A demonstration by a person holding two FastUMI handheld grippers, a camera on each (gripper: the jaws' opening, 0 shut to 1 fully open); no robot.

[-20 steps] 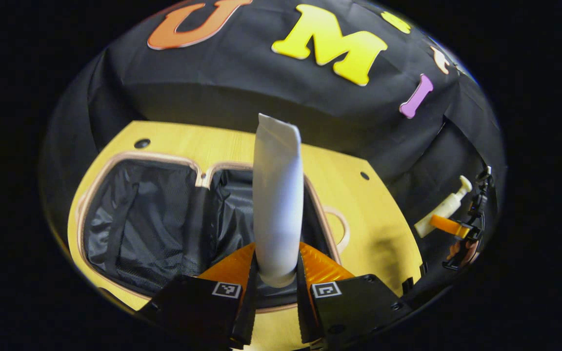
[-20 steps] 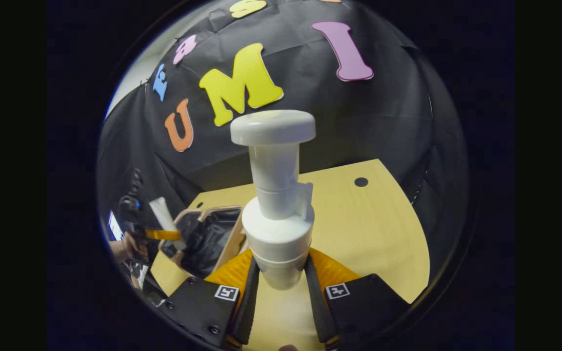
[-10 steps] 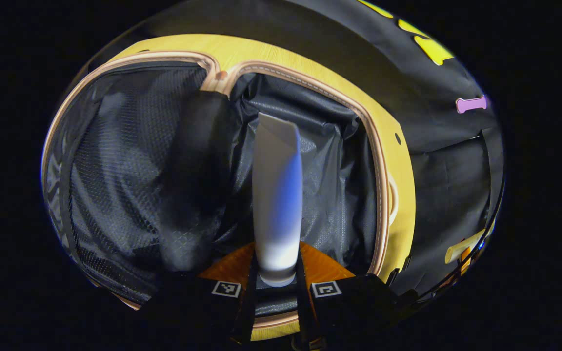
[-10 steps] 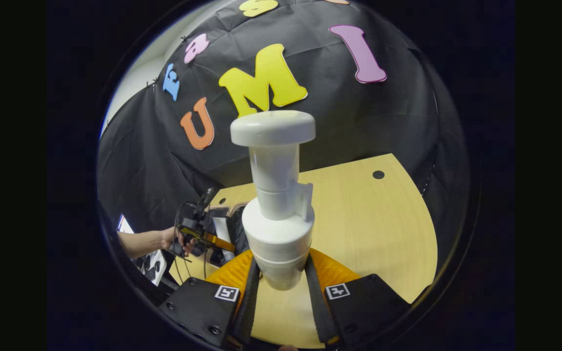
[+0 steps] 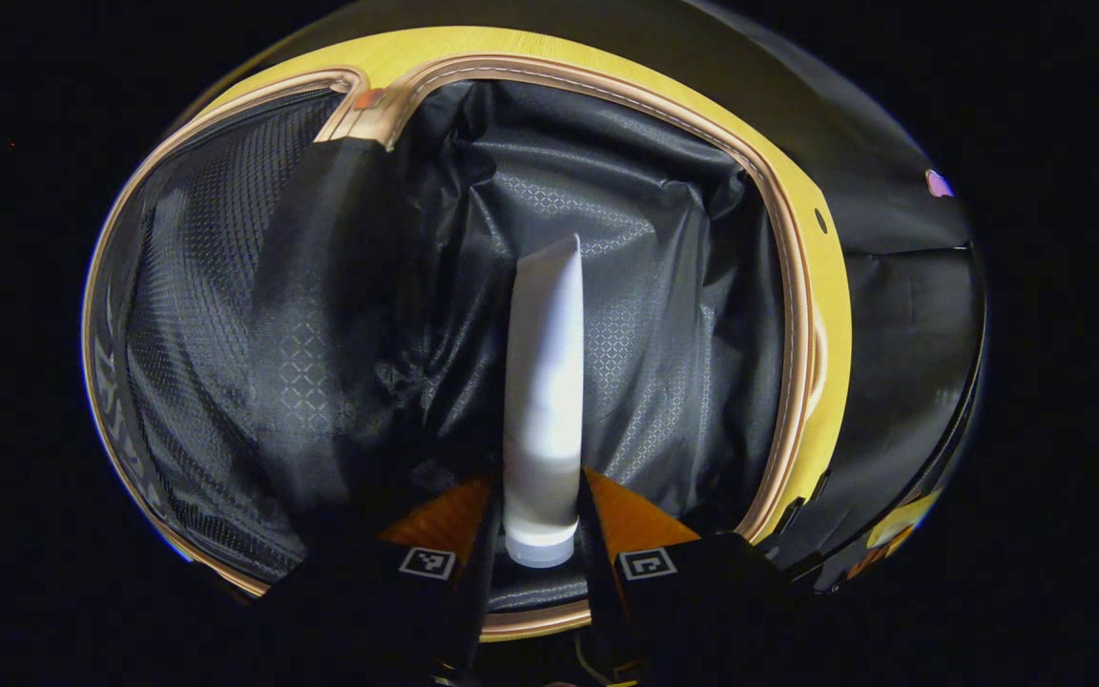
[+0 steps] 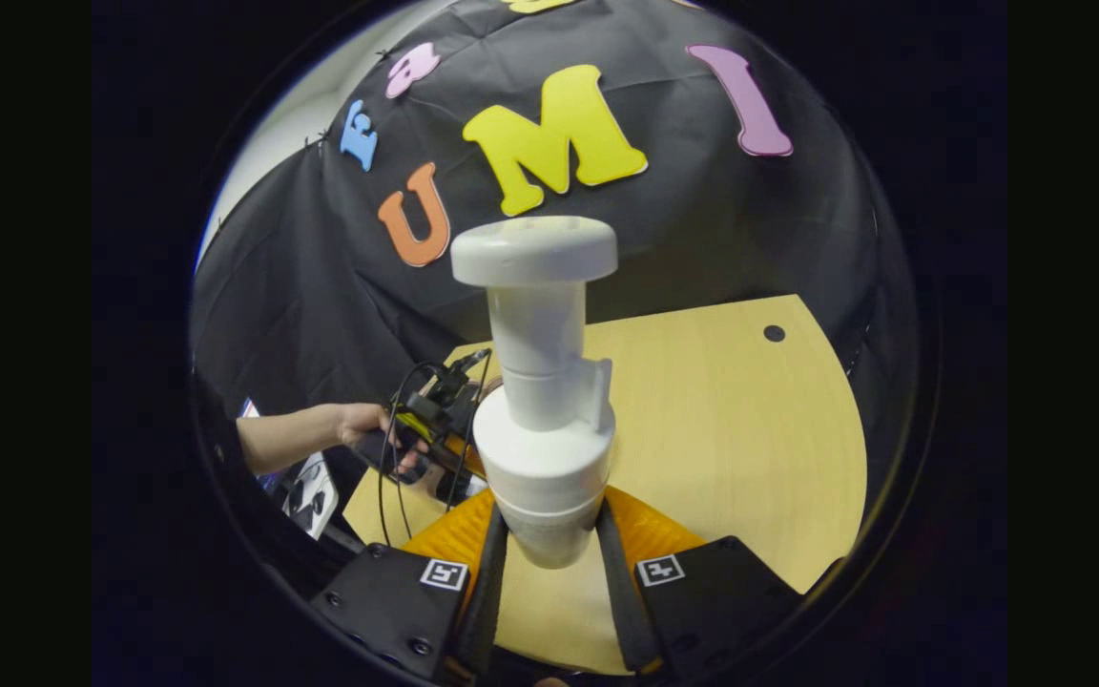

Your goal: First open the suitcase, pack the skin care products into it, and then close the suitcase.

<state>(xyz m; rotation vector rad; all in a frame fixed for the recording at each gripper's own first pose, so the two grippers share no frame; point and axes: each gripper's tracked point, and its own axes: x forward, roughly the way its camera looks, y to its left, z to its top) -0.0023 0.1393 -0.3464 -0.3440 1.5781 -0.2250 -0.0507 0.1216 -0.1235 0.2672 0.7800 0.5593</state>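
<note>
Gripping a white tube (image 5: 544, 382) near its cap end, the left gripper (image 5: 540, 534) has both fingers (image 5: 473, 534) pressed against the tube's sides, and the tube sticks straight out ahead with its flat crimped end farthest from the camera. Beyond it, the left gripper view looks down into the open suitcase (image 5: 778, 315): dark patterned lining in the right half, right under the tube, a black mesh panel in the left half, and a tan piped rim running round both. Whether the tube's far end touches the lining, I cannot tell. A strip of pale wooden surface (image 5: 831, 305) shows past the rim.

Over to the right gripper (image 6: 549, 558): its fingers (image 6: 487, 563) are closed narrow on the base of a white pump bottle (image 6: 542, 401), held upright with the broad pump head on top, above the surface (image 6: 731, 429) and well apart from the suitcase. Off to the left in the right gripper view, a hand (image 6: 373, 429) holds the other gripper (image 6: 440, 420), cables trailing from it, low over the surface's near-left part.
</note>
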